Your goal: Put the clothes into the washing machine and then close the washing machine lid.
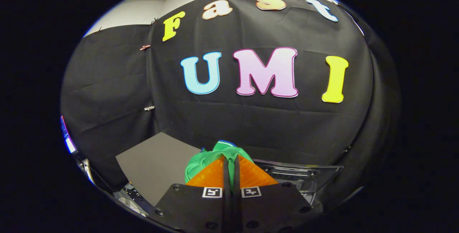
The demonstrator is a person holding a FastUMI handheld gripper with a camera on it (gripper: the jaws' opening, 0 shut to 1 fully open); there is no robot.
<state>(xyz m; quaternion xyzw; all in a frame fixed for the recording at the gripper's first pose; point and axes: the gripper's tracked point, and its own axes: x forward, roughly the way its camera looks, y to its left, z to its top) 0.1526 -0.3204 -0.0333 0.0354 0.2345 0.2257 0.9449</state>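
Note:
A green garment (204, 161) with a bit of blue at its top is bunched up between and around my fingers. My gripper (231, 161) is shut on it, held up in the air, with cloth squeezed in the narrow slit between the two fingers (211, 175). To the right, just beyond and below the fingers, lies a clear plastic lid with a dark rim, the washing machine lid (301, 175). The drum opening itself is hidden behind my fingers and the garment.
A grey board or tabletop (157, 161) lies to the left of the garment. The black cloth wall (251, 125) stands close behind. At the lower left are cables and some equipment (129, 195), and a lit screen edge (68, 139).

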